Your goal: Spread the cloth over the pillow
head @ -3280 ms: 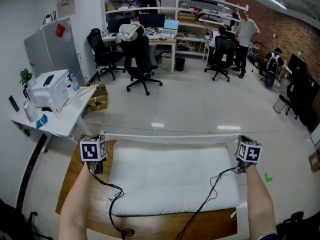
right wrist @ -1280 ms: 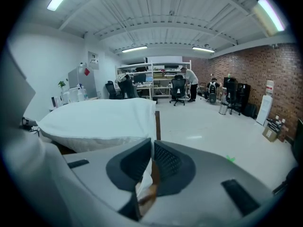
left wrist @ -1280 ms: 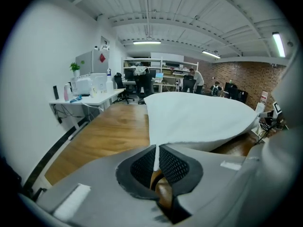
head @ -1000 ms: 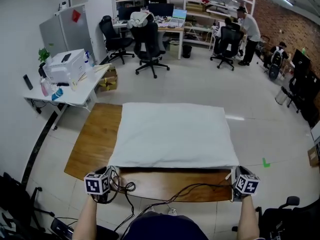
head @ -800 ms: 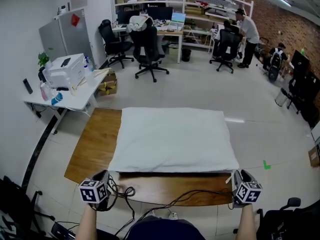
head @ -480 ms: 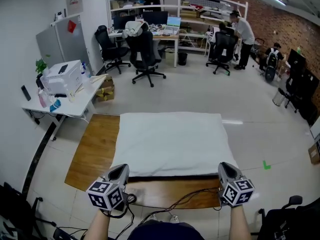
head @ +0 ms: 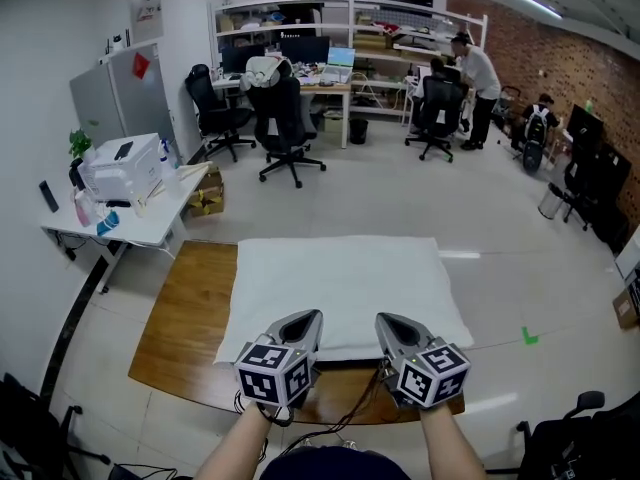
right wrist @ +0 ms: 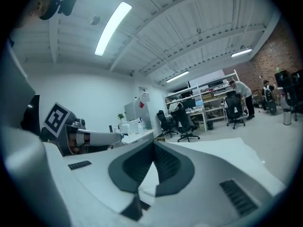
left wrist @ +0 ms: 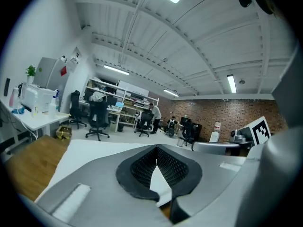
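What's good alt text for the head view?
The left tool and right tool, both shut and empty, hover side by side over the near edge of a white cloth spread flat on a wooden platform. Behind: an open office with chairs and people.

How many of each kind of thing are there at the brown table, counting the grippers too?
Grippers: 2 (left gripper, right gripper)
Cloth: 1
Table: 1
Total: 4
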The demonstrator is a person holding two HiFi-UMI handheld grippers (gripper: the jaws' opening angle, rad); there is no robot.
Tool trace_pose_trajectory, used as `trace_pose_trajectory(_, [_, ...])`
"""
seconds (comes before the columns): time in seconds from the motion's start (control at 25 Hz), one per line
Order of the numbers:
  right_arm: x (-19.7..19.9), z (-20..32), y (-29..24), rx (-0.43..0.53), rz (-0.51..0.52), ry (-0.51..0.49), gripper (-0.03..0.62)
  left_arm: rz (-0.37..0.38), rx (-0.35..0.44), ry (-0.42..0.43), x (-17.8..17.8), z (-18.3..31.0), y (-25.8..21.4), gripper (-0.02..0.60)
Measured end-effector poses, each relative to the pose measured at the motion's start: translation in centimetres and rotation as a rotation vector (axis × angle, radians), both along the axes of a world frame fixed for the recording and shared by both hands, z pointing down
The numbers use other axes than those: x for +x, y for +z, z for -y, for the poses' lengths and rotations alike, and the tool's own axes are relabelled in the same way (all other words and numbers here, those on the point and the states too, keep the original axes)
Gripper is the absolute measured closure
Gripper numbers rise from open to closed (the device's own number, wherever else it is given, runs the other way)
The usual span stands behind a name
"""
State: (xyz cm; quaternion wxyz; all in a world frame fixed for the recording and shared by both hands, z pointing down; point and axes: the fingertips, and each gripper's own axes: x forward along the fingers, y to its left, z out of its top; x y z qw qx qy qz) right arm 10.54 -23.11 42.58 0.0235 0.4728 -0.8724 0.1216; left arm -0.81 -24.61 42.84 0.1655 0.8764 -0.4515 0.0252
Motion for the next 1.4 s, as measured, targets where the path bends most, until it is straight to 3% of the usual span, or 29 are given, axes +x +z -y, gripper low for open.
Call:
trace_pose_trajectory(0.4, [-2.5, 0.2, -1.6, 0.044, -0.015, -0.047, 0.588, -0.014, 0.010, 0.068, 3.1, 0.6, -0.3, 0.572])
trace_pose_trajectory(1.4, [-1.9, 1.8, -2.7, 0.058, -0.014, 0.000, 0.589, 0.052, 0.043, 0.124, 3.2, 1.5, -1.0, 0.572])
